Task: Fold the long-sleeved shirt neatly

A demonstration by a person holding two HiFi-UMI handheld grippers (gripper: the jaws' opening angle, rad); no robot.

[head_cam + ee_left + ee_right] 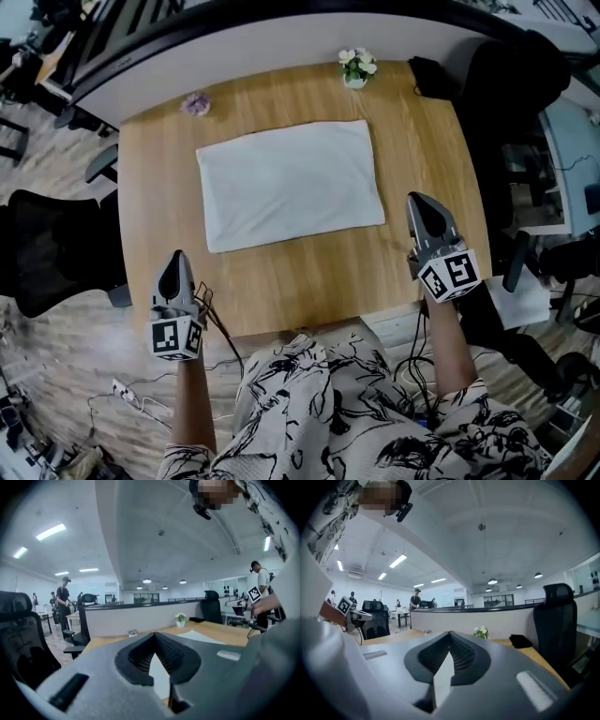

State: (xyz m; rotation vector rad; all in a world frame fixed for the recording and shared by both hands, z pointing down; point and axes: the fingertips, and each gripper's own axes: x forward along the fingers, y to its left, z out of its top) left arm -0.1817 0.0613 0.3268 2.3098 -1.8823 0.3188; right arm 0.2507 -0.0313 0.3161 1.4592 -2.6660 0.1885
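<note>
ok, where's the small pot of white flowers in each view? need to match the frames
Head view: small pot of white flowers at the far edge of the wooden table, right of centre.
Left gripper view: the pot sits just right of centre, on the table's far edge.
Right gripper view: the pot sits just right of centre, above the gripper body.
Shared landmark: curved grey partition directly behind the pot.
</note>
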